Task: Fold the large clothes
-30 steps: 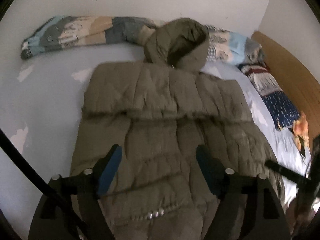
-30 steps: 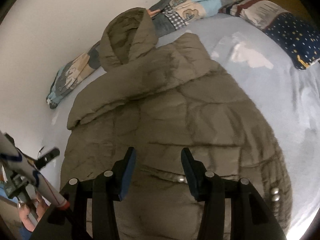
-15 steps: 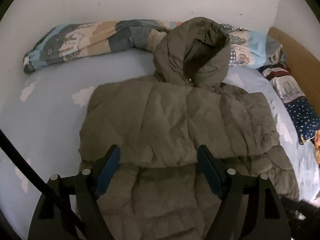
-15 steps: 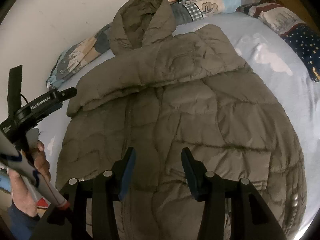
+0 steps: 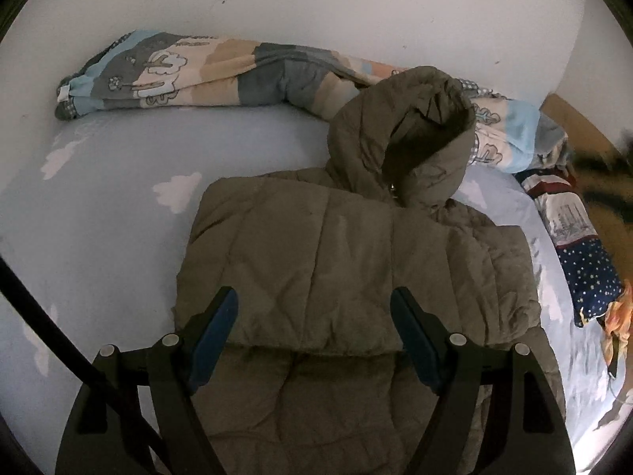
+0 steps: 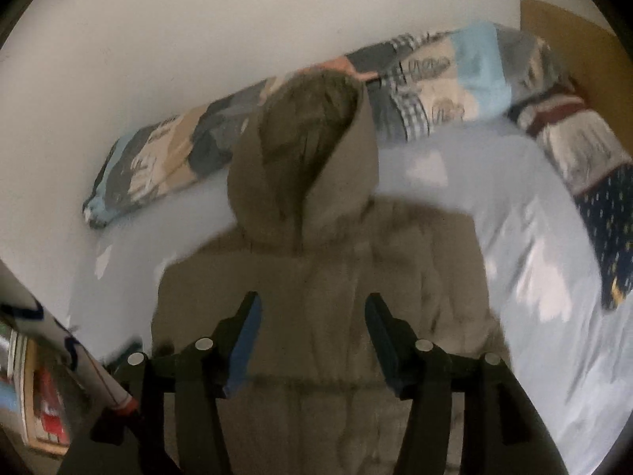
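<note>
Over on the left, the rolled quilt (image 5: 205, 73) lies along the far wall, well clear of the action. On the pale blue bed (image 5: 118, 213) the olive jacket (image 5: 356, 261) sits centre stage, hood (image 5: 403, 134) at the far end, propped against that quilt. The big change: a second ago both cameras were close down over the jacket's near half, and now they look on from farther back, with the whole folded top in sight. The sleeves lie folded across the chest as a thick band, its near edge running straight across just beyond the left gripper (image 5: 314, 334). Its fingers (image 5: 215, 326) are spread wide with nothing between them, hanging above the fabric. The right gripper (image 6: 312, 340) has pulled up and back fast, its view smeared with blur, and its jaws have just been opening, empty as well. To me that reads as the sleeve fold finished and let go, with the bottom half next to bring up.

Now the trouble spots. The jacket's near hem is cut off behind both grippers, so its lie is anyone's guess. The right view is too blurred to read seams or snaps. At far right, the dark starred pillow (image 5: 589, 277) and an orange thing at the bed's edge are hard to make out, and a smeared dark shape crosses that corner.
</note>
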A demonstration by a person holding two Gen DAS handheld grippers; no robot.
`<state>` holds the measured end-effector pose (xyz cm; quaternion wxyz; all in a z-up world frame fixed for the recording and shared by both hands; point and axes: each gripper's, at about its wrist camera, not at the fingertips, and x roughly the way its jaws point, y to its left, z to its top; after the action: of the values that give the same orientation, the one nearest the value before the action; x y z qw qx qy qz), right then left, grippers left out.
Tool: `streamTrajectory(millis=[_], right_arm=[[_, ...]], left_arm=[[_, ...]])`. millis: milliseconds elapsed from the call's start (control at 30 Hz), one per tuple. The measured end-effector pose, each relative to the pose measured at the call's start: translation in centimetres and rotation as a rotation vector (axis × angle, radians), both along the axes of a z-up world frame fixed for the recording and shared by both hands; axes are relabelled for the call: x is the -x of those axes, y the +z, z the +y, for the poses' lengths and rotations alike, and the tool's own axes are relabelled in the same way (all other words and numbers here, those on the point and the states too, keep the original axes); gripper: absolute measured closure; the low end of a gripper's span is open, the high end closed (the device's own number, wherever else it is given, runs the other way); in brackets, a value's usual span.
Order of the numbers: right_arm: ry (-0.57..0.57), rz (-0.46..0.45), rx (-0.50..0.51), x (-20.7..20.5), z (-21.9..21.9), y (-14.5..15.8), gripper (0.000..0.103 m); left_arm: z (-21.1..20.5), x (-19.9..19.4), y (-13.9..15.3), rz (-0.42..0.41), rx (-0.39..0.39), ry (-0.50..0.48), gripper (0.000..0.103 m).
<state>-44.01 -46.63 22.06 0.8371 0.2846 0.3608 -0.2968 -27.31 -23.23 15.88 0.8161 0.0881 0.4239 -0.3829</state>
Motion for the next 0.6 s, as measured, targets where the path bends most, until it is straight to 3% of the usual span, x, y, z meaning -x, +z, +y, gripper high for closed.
streamTrajectory(millis=[167,200,233,367,600], right_arm=[[-0.085,0.041,0.041,-5.4,-6.2,2.5,0.043],[-0.108,0.044,0.045,-6.5,-7.7,2.5,0.038],[-0.125,0.045,0.037,-7.6,-9.3,2.3,0.033],[-0.185,0.078,0.038,-11.4,-13.9,0.5,0.033],[-0.240,0.069,0.053,-16.0,-20.8,-2.4,0.033]], left_arm=[[0.2,0.0,-0.1,-0.006,-0.009,0.001,0.025],[0.3,-0.1,-0.2,-0.006,-0.010,-0.002,0.025],[0.3,-0.1,-0.3,-0.010,-0.016,-0.006,0.025],[0.1,-0.4,-0.7,-0.028,-0.041,-0.021,0.025],[0.8,-1.8,-2.3,0.044,-0.054,-0.027,0.025]])
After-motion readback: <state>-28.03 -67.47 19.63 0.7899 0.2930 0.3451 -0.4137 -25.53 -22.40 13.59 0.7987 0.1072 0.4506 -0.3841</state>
